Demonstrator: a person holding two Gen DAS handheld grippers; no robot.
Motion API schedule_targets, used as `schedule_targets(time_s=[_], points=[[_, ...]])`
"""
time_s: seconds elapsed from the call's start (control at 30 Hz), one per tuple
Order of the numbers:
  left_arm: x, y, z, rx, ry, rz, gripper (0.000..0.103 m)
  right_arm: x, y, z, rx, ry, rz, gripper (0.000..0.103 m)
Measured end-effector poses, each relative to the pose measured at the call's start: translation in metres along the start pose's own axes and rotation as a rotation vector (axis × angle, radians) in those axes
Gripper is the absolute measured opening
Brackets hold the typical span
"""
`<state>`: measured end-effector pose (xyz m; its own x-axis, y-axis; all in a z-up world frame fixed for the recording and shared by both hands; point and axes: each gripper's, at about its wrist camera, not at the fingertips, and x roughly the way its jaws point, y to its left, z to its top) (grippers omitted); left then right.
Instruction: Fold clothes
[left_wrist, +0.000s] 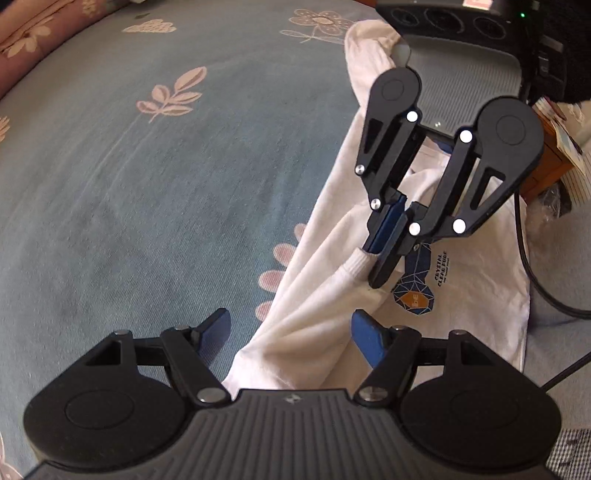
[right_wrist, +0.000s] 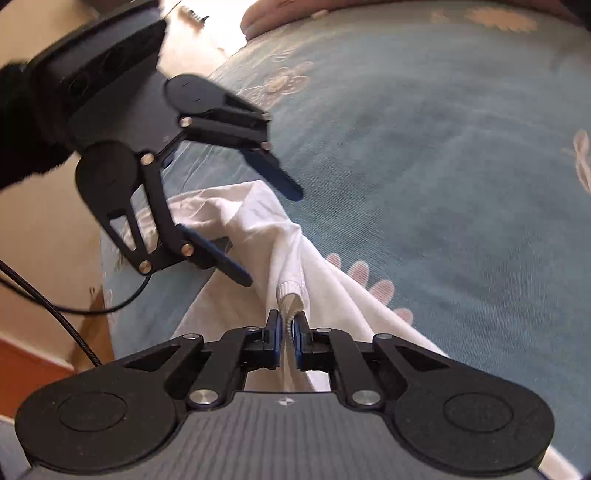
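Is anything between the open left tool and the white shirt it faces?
Nothing visible. The left tool hangs open right over the white shirt, with only bare fabric between its fingers. The right tool is shut on the ribbed cuff.

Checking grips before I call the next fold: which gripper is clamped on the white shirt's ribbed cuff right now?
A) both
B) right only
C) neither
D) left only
B: the right gripper has its blue pads shut on the ribbed cuff of the white shirt, while the left gripper is wide open over the fabric, holding nothing.
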<state>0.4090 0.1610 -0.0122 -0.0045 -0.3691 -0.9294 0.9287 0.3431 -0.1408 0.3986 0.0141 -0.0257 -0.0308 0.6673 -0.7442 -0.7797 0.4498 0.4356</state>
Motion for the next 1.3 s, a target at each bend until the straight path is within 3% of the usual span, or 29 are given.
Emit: schedule_targets(time_s=[0.1, 0.17, 0.23, 0.33, 0.43, 0.47, 0.5, 0.57, 0.77, 0.87, 1.0, 1.1, 1.3], points=[[0.012, -0.020, 0.012, 0.218, 0.064, -0.053, 0.066, 0.000, 0.026, 0.002, -0.194, 0.026, -0.022, 0.010], [0.022, -0.035, 0.016, 0.349, 0.104, -0.077, 0.048, 0.002, 0.034, -0.003, -0.236, 0.040, -0.005, 0.010], [0.031, -0.049, 0.018, 0.465, 0.140, -0.102, 0.040, 0.005, 0.035, -0.007, -0.241, 0.051, 0.002, 0.010], [0.040, -0.061, 0.020, 0.506, 0.165, -0.124, 0.025, 0.008, 0.034, -0.013, -0.233, 0.062, -0.003, 0.011], [0.043, -0.064, 0.016, 0.487, 0.167, -0.086, 0.017, 0.000, 0.027, -0.021, -0.182, 0.070, -0.017, 0.016], [0.042, -0.063, 0.015, 0.459, 0.168, -0.085, 0.017, -0.006, 0.022, -0.025, -0.165, 0.076, -0.031, 0.021], [0.042, -0.062, 0.014, 0.429, 0.166, -0.088, 0.017, -0.014, 0.016, -0.031, -0.147, 0.085, -0.053, 0.032], [0.040, -0.060, 0.012, 0.377, 0.158, -0.087, 0.017, -0.036, 0.000, -0.045, -0.122, 0.116, -0.100, 0.040], [0.045, -0.068, 0.007, 0.329, 0.147, -0.049, 0.014, -0.081, -0.039, -0.070, -0.183, 0.283, -0.139, 0.045], [0.048, -0.071, 0.005, 0.302, 0.148, -0.042, 0.013, -0.084, -0.040, -0.073, -0.307, 0.375, -0.116, 0.047], [0.048, -0.070, 0.004, 0.254, 0.140, -0.031, 0.013, -0.080, -0.018, -0.084, -0.574, 0.464, -0.105, 0.051], [0.049, -0.066, 0.007, 0.217, 0.136, -0.024, 0.012, -0.074, 0.001, -0.105, -0.840, 0.497, -0.124, 0.052], [0.047, -0.064, 0.011, 0.181, 0.124, 0.001, 0.012, -0.075, 0.019, -0.119, -1.035, 0.497, -0.120, 0.052]])
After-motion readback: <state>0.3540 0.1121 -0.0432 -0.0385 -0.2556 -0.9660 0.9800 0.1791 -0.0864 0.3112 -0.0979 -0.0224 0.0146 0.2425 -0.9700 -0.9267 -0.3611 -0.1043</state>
